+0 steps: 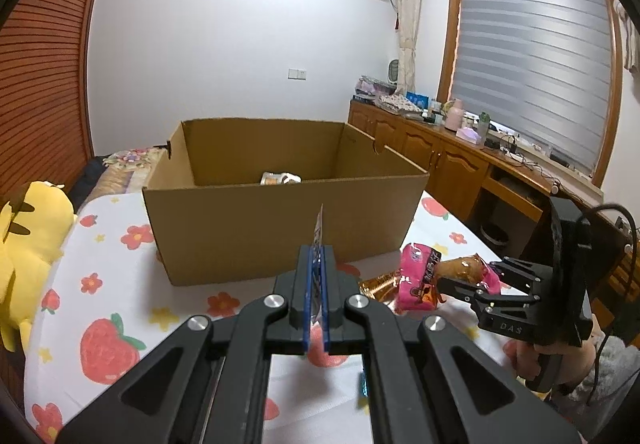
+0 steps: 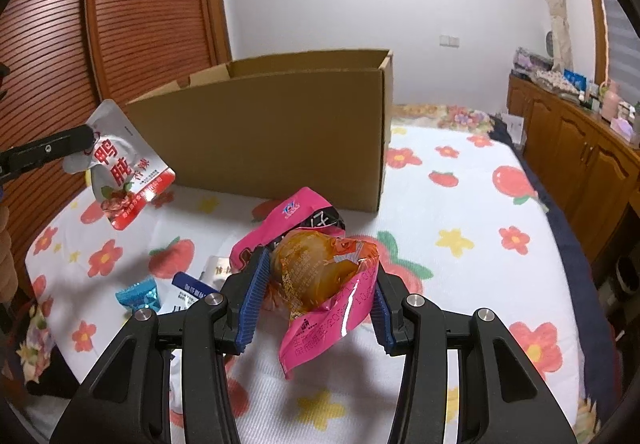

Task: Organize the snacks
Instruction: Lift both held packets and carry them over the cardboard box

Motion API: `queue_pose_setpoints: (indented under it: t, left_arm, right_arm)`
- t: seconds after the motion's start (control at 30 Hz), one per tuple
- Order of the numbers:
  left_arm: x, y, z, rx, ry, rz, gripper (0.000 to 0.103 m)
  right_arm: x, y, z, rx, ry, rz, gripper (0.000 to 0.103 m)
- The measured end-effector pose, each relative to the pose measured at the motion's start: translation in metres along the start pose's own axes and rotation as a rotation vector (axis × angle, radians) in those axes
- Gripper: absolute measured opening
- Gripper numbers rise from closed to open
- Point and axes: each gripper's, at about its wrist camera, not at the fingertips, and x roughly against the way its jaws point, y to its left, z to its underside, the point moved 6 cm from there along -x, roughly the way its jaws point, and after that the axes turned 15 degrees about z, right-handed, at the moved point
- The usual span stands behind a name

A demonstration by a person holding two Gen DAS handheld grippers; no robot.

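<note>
We have two snacks in grip. The silver pouch (image 2: 120,168) hangs in the air in front of the box's (image 1: 280,220) near wall, pinched flat at its top edge by our left gripper (image 1: 316,272), whose jaws are pressed together on the film. The pink pack (image 2: 320,276) with the amber bun showing through sits between the pads of our right gripper (image 2: 320,300), which close on it at a middling width; it looks low over the sheet (image 2: 460,204), and whether it still rests there we cannot tell.

The step in hand, as we judge it, is carrying the pouch over the near wall and into the box. The pouch dangles below the pinch, so we should lift until its lower corner clears the rim, then go forward and let go well inside, near the packet (image 1: 280,178) already lying at the back. A thin edge grip can slip, so a smooth carry seems wise. The pink pack is soft; squeezing harder would risk crushing the bun.

Our left gripper points slightly downward at the box front. Our right gripper tilts down more steeply toward the sheet, to the right of the box, with a hand (image 1: 548,360) around its handle. A blue candy (image 2: 138,294) and other packets lie on the sheet near it.
</note>
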Motion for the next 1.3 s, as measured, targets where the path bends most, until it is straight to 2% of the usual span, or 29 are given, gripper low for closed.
queue_pose_setpoints:
  t: [0.1,0.33,0.67,1.0,1.3]
  left_arm:
    - [0.004,-0.001,-0.007,-0.015,-0.013,-0.007,0.000]
    - [0.014,0.007,-0.029,-0.038,-0.055,-0.026,0.000]
    - [0.020,0.022,-0.073,-0.053,-0.121,-0.045,0.000]
    - [0.003,0.037,-0.091,-0.072,-0.102,-0.082,0.000]
    - [-0.014,0.051,-0.101,-0.069,-0.080,-0.108,0.000]
  right_arm:
    - [0.004,0.000,-0.003,0.002,-0.022,0.008,0.046]
    - [0.007,-0.010,-0.014,-0.039,-0.006,-0.004,0.046]
    - [0.039,-0.013,-0.068,-0.011,-0.119,0.001,0.046]
    - [0.040,0.007,-0.111,0.044,-0.177,-0.009,0.046]
    - [0.022,0.028,-0.132,0.069,-0.170,-0.033,0.046]
